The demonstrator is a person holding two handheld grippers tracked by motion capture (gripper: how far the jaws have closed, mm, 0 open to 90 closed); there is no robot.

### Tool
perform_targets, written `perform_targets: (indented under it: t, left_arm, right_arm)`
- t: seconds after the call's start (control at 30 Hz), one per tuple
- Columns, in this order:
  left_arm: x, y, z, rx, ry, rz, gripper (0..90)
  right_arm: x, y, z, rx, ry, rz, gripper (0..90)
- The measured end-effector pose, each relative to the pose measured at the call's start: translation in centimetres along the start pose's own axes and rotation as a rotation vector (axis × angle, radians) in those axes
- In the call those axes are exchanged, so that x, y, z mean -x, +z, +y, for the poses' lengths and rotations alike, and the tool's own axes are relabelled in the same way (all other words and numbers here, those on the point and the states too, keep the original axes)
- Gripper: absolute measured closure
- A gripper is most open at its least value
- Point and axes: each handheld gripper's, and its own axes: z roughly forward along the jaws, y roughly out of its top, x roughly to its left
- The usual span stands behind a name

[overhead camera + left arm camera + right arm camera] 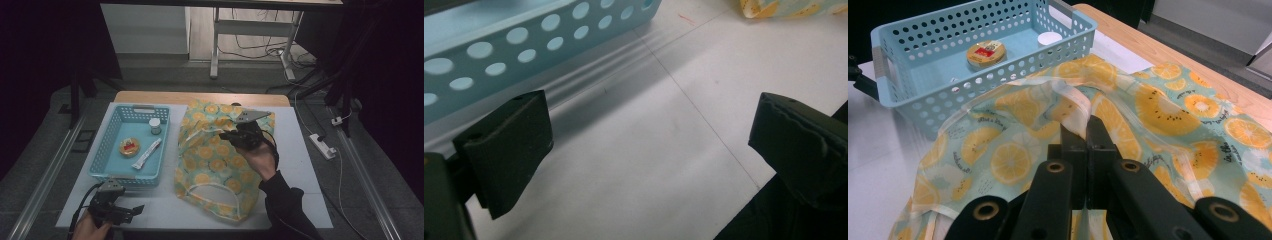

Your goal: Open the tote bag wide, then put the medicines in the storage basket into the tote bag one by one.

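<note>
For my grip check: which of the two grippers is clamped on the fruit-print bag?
The right gripper, jaws shut on the bag; the left gripper stands open beside the blue basket.

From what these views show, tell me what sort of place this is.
Probably a lab or recording workspace, not a home: a white-topped table stands on bare grey flooring, a power strip and loose cables lie on the floor, and a metal desk frame stands behind.

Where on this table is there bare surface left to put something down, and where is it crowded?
Bare white table lies right of the fruit-print bag, and along the near edge between the left gripper and the bag's handle. The strip between the blue basket and the bag is narrow. The middle is crowded: the right gripper pinches the bag's fabric there.
</note>
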Motion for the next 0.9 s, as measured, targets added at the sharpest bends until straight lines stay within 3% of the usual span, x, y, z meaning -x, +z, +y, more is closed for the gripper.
perform_targets:
  t: [0.63, 0.9]
  left_arm:
    - [-0.03, -0.09, -0.04, 0.009, -0.011, 0.01, 2.3]
    - [-0.26, -0.51, -0.24, 0.048, -0.033, 0.005, 0.0]
  right_arm:
    - [0.05, -0.25, 0.54, -0.015, 0.01, -0.006, 90.0]
    - [-0.09, 0.2, 0.29, -0.039, 0.008, 0.006, 89.9]
